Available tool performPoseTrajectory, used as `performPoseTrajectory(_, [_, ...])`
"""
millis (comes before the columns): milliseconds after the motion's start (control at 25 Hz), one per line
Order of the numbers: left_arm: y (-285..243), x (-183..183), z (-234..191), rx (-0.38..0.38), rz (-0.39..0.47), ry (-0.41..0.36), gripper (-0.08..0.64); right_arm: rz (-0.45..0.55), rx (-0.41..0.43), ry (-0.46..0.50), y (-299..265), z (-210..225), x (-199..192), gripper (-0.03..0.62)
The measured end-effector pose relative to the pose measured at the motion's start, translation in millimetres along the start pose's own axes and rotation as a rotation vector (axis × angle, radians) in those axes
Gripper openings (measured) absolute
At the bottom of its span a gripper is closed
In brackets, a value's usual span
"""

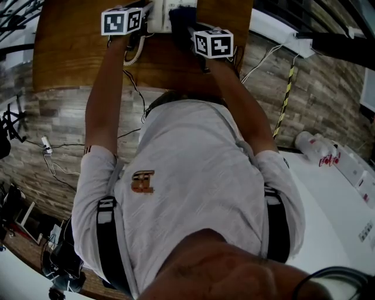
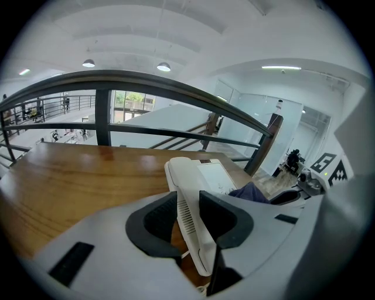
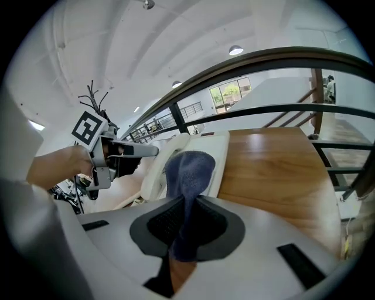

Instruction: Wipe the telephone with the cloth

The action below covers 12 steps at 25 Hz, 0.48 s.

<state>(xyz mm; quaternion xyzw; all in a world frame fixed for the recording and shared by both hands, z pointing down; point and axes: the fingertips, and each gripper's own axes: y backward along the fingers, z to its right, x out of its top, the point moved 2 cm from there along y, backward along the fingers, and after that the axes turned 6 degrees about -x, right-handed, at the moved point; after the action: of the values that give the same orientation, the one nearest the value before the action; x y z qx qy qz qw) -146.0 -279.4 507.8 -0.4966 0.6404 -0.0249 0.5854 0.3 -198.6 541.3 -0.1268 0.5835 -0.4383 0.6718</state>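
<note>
Counting as I go: two tongs, one telephone, one cloth. I'm looking along the left tongs (image 2: 188, 221) and the jaws are drawn in close on the vented side edge of the white telephone (image 2: 202, 176), both dark pads against it, so I have it pinched. The right tongs (image 3: 186, 227) have their jaws nearly together on the blue cloth (image 3: 188, 171); it is squeezed between the pads, and its free end fans out and lies on the top face of the telephone (image 3: 221, 153). From the left side I catch just a fold of that cloth (image 2: 251, 191) beside the phone's panel. Head view next: two marker cubes, one on the left (image 1: 122, 20) and one on the right (image 1: 214, 43), flank the telephone (image 1: 166, 14) at the far end of my arms, and one coiled cord (image 1: 133, 54) hangs down from it. The phone sits on a wooden table (image 2: 70, 181) with a warm, glossy grain. Behind it runs a dark metal railing (image 2: 146, 82), and I count two round ceiling lamps (image 2: 89, 62) under a white ceiling. Below me, the floor (image 1: 41, 117) is stone-look planking with loose cables, and a white table (image 1: 328, 199) stands off to my right.
</note>
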Motion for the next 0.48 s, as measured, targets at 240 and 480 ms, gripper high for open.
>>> performPoseTrajectory(240, [4, 0, 10, 0.015, 0.000, -0.013, 0.126, 0.014, -0.024, -0.017, 21, 24, -6, 0.060])
performPoseTrajectory(480, [3, 1, 6, 0.031, -0.004, -0.014, 0.126, 0.036, -0.022, -0.031, 37, 36, -1, 0.060])
